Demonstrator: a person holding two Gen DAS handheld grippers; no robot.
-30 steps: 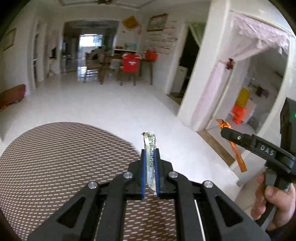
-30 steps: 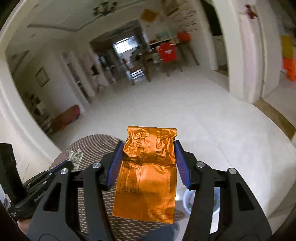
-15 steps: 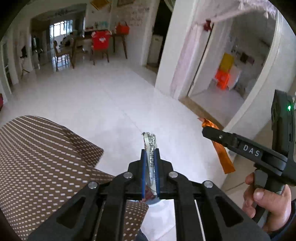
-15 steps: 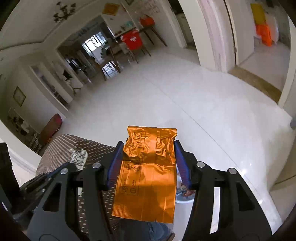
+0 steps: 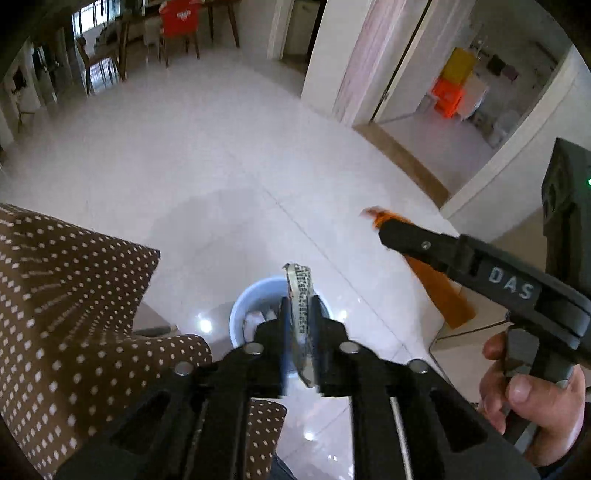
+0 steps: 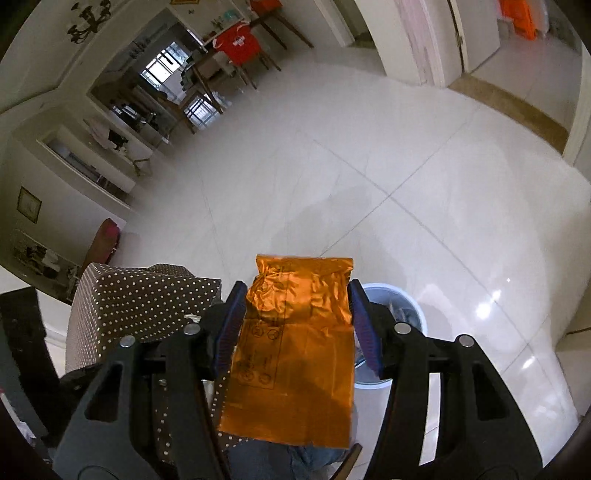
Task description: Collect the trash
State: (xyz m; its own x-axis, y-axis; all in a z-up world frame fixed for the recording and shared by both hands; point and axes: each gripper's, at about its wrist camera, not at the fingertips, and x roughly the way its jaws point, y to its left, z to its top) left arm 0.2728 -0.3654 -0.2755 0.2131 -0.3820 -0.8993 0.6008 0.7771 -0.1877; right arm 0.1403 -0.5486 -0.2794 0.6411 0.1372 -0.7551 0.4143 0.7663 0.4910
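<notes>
A pale blue bin with trash inside stands on the white floor, right under my left gripper. Its jaws are opening; a silver-white printed wrapper still stands between them, leaning on the right finger with a gap on the left. My right gripper holds a flat orange foil wrapper across its width, and its jaws are opening too, though the pads still touch the wrapper's edges. The bin shows just behind its right finger. From the left wrist view, the orange wrapper hangs to the right of the bin.
A table under a brown cloth with white dots borders the bin on the left. A person's hand grips the right tool's handle. Glossy white tile floor stretches ahead to doorways and distant dining chairs.
Both grippers came down and tilted toward the floor, from over the table to over the bin. The left jaws parted from the silver wrapper; the right jaws look slightly wider.
</notes>
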